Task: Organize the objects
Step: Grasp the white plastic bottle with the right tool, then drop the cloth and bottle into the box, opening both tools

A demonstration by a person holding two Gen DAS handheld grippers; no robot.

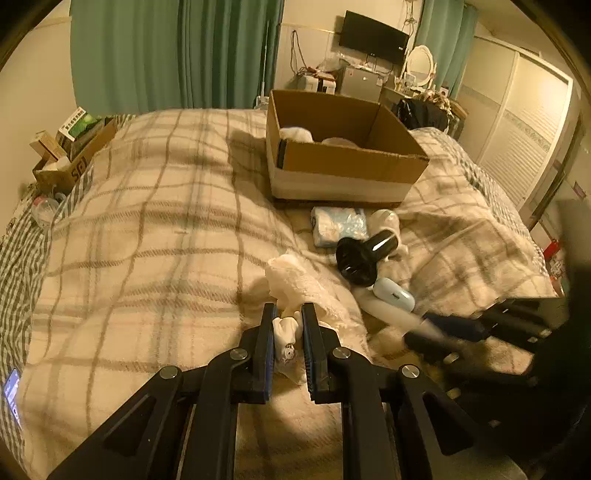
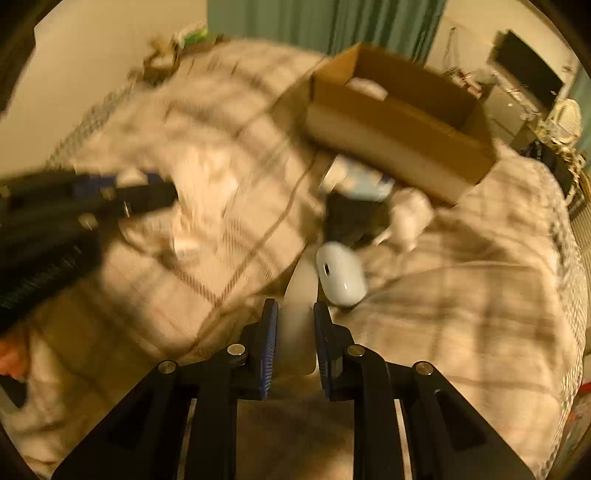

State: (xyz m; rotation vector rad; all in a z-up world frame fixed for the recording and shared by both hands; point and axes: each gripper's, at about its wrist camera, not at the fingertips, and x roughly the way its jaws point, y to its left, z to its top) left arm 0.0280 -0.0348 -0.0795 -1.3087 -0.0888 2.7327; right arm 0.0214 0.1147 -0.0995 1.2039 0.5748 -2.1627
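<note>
My left gripper (image 1: 289, 314) is shut on a white sock (image 1: 286, 334) that joins a crumpled white cloth (image 1: 299, 282) on the plaid blanket. My right gripper (image 2: 295, 310) is shut on a pale flat plastic piece (image 2: 297, 332), which also shows in the left wrist view (image 1: 388, 312). A pale blue mouse-shaped case (image 2: 341, 275) lies on that piece just past the fingertips. Beyond are a black round device (image 1: 364, 254), a blue-white packet (image 1: 340, 225) and a white roll (image 1: 386, 219). An open cardboard box (image 1: 343, 166) sits farther back with white items inside.
The plaid blanket (image 1: 147, 240) covers a bed. A small box of clutter (image 1: 70, 151) stands at the bed's far left edge. A phone (image 1: 13, 391) lies at the near left. A dresser with TV (image 1: 373, 35) stands behind the bed. The right view is motion-blurred.
</note>
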